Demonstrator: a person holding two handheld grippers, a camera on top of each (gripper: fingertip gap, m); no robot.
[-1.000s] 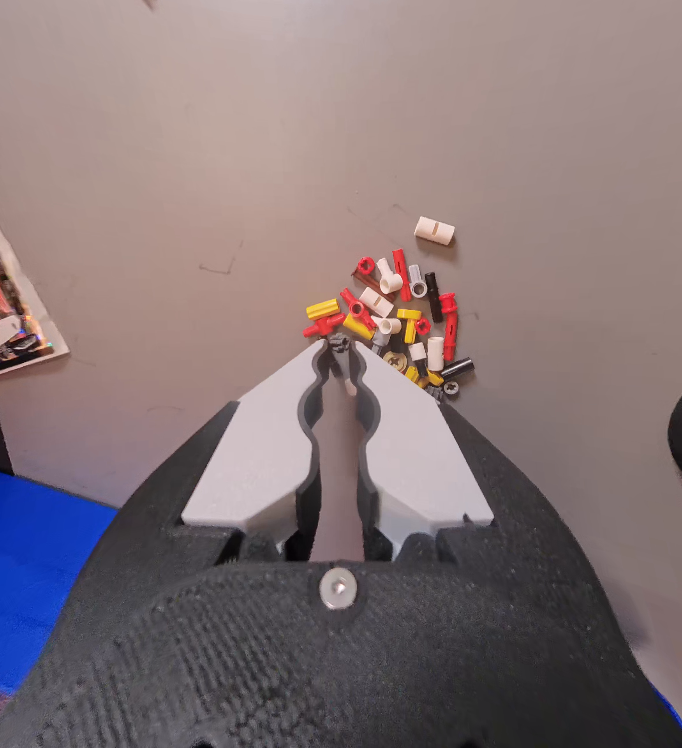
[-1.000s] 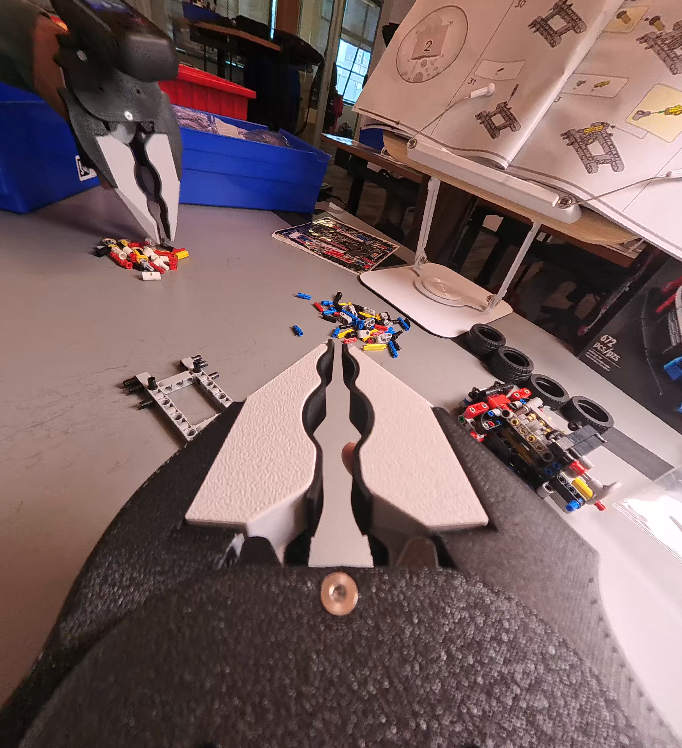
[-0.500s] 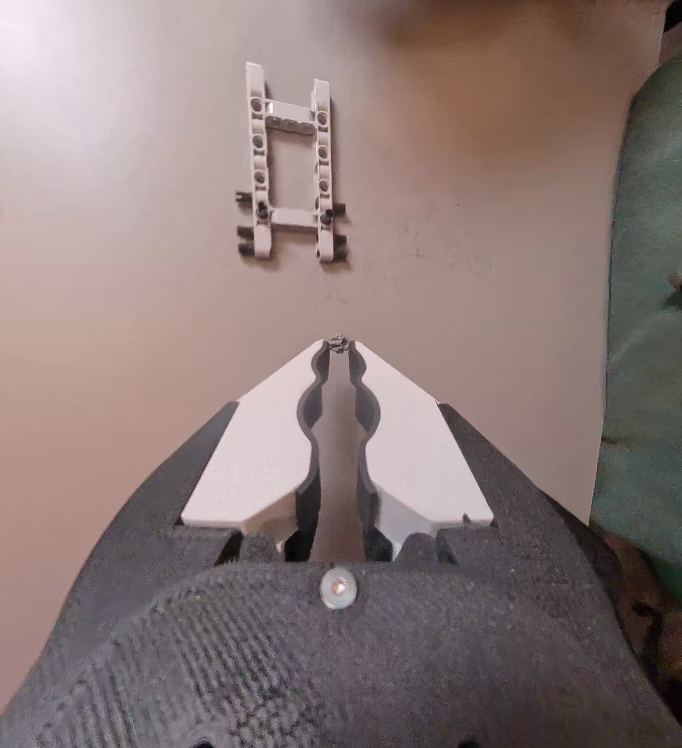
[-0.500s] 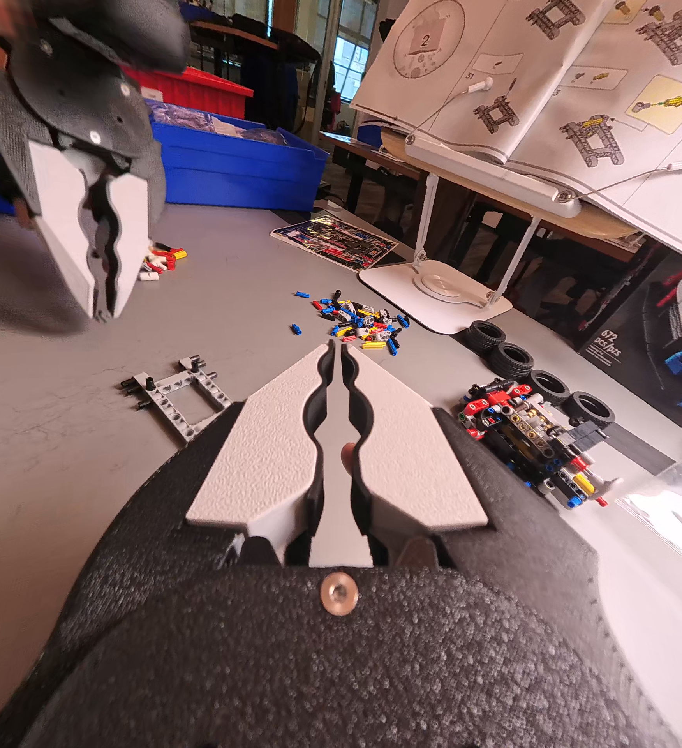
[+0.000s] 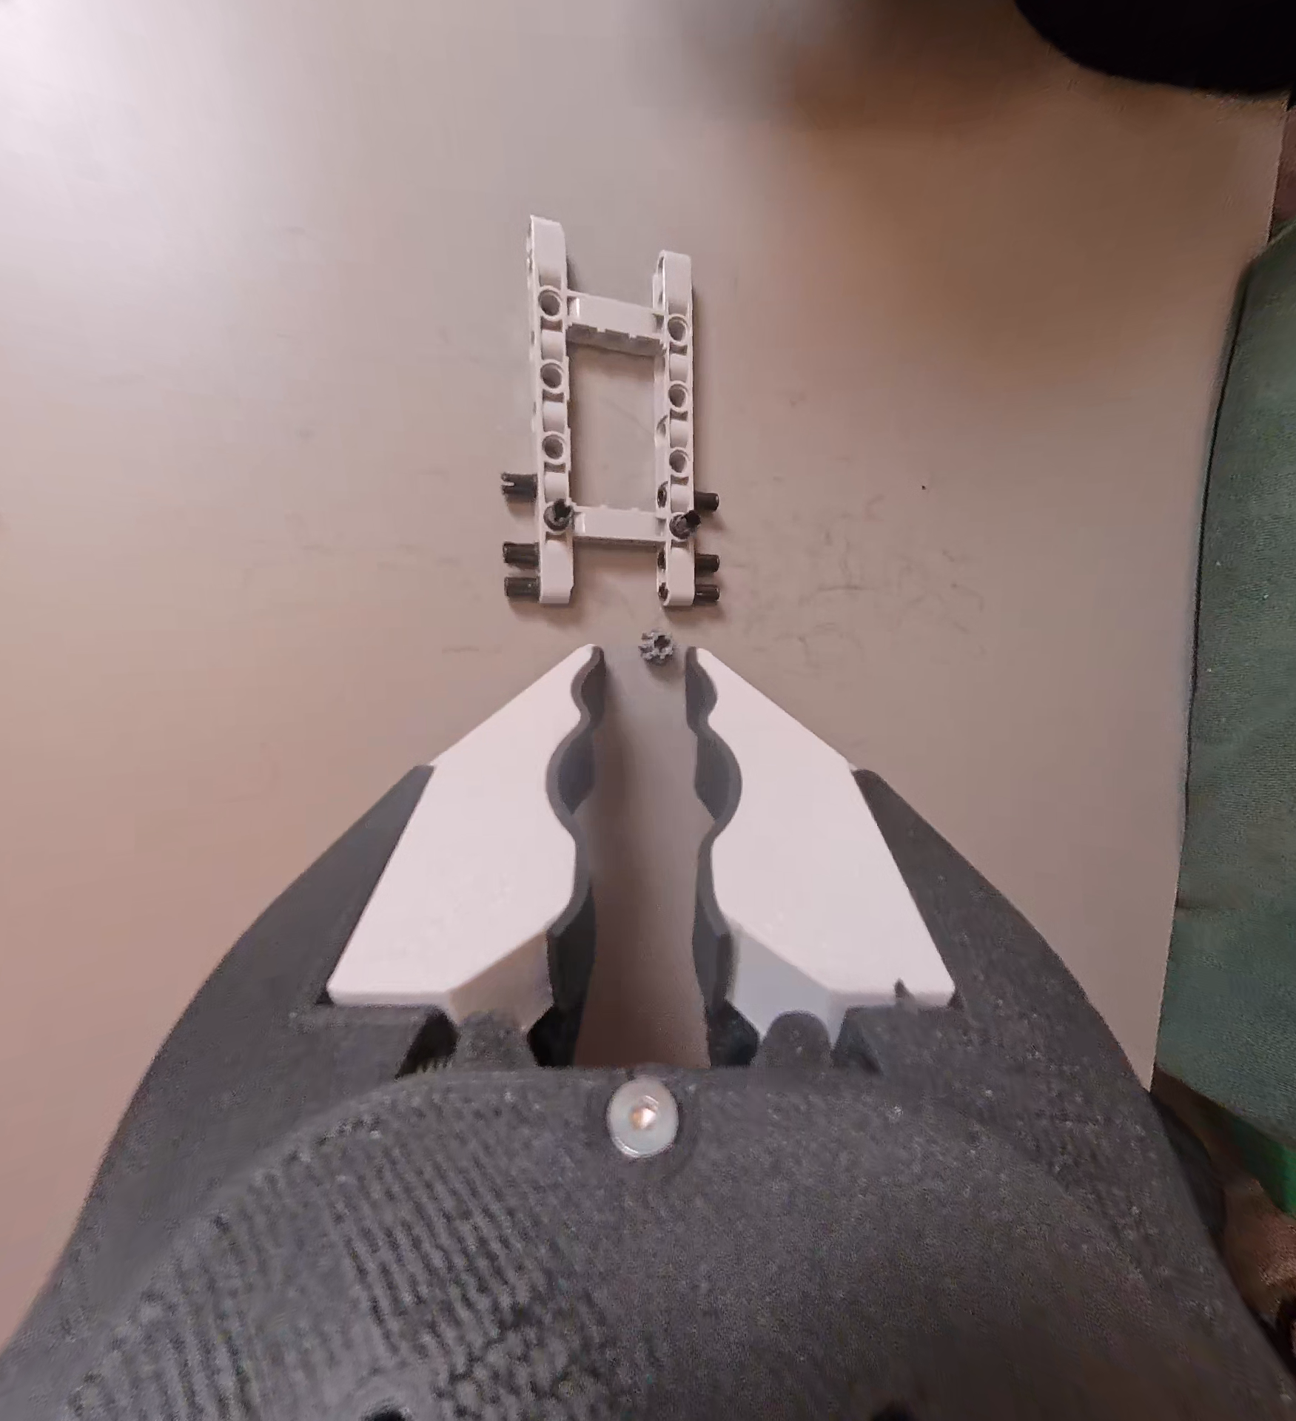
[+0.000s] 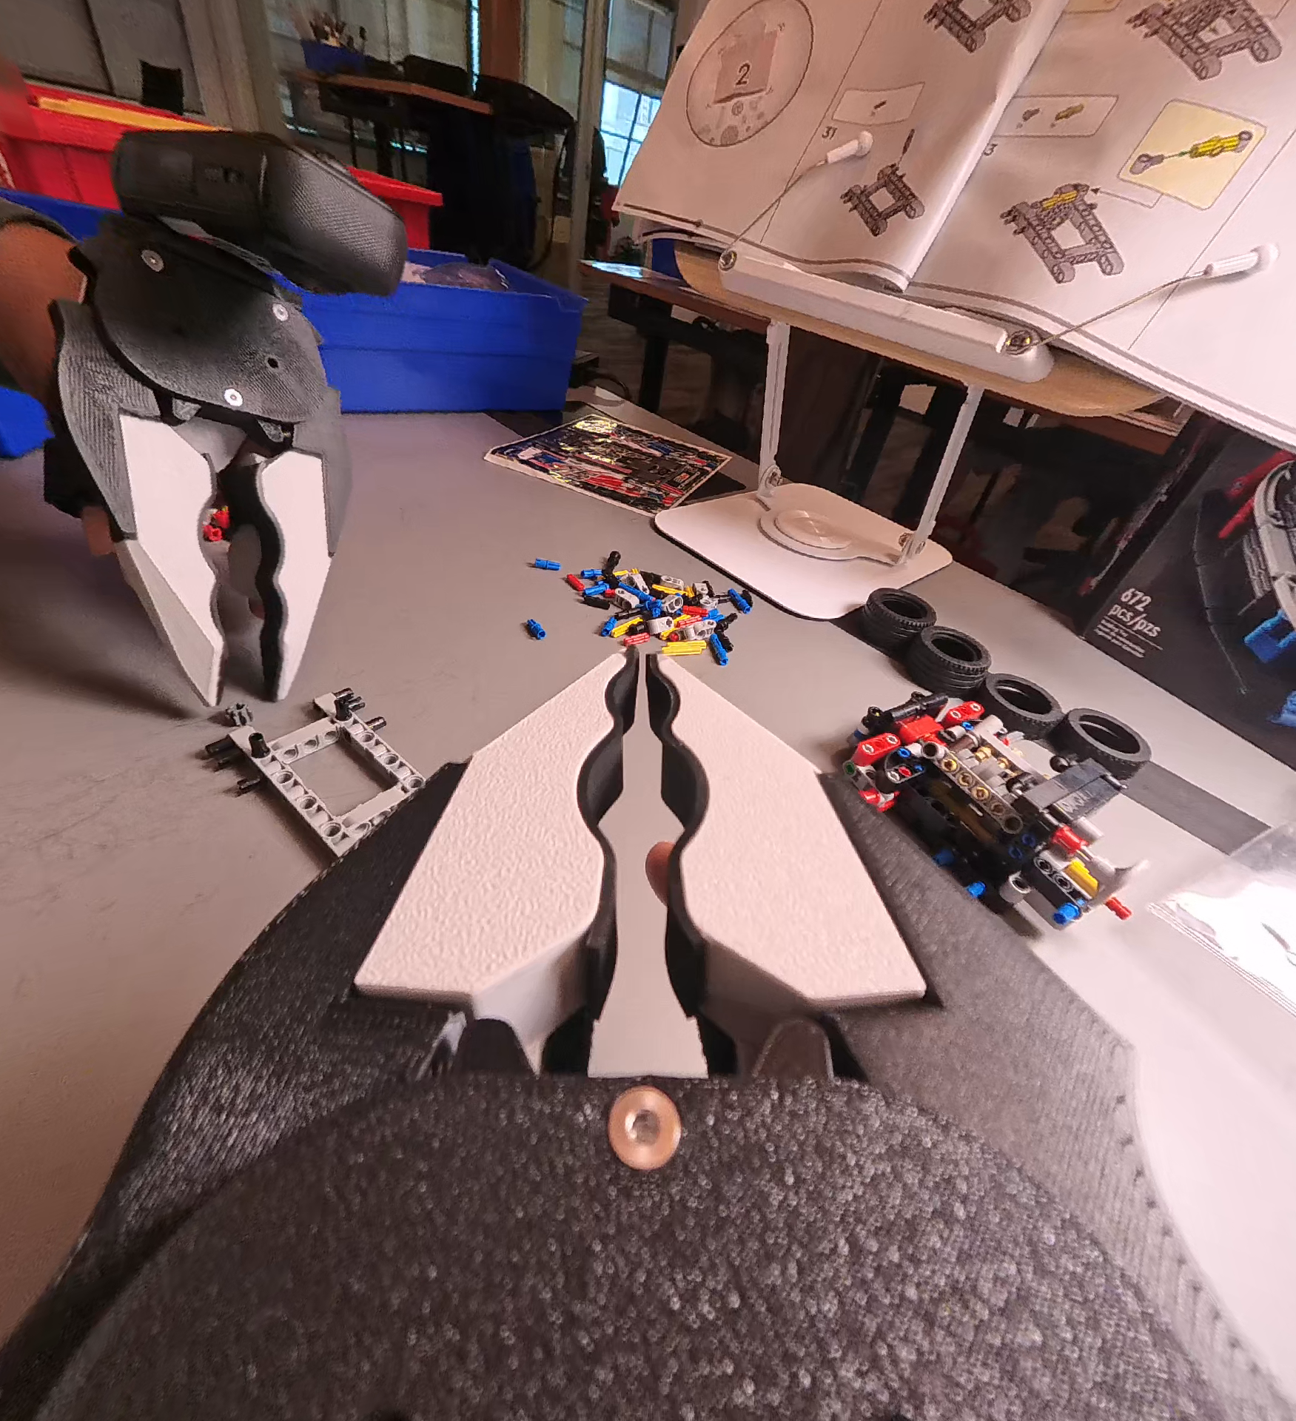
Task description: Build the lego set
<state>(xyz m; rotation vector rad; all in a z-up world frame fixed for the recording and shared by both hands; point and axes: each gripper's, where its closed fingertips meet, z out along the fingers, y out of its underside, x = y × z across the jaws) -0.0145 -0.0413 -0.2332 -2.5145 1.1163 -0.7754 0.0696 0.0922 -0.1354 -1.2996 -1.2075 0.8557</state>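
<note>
The left tongs (image 5: 641, 652) stand parted and empty over the small dark gear (image 5: 657, 643), which lies on the grey surface (image 5: 245, 384) just beside the pinned end of the light grey frame (image 5: 612, 415), well in from any edge. To seat it well, I would regrip it squarely and line it up with a pin. Only the right wrist view shows the right tongs (image 6: 642, 658), nearly closed on nothing, plus the chassis (image 6: 975, 800), loose pieces (image 6: 656, 604) and tyres (image 6: 944, 650).

On the counter (image 6: 52, 884), the gear (image 6: 239, 714) lies just beside the frame's (image 6: 321, 773) pinned end. The loose-parts pile (image 6: 656, 604) sits behind; the chassis (image 6: 975, 800) right, with 4 tyres (image 6: 948, 650) behind it.
</note>
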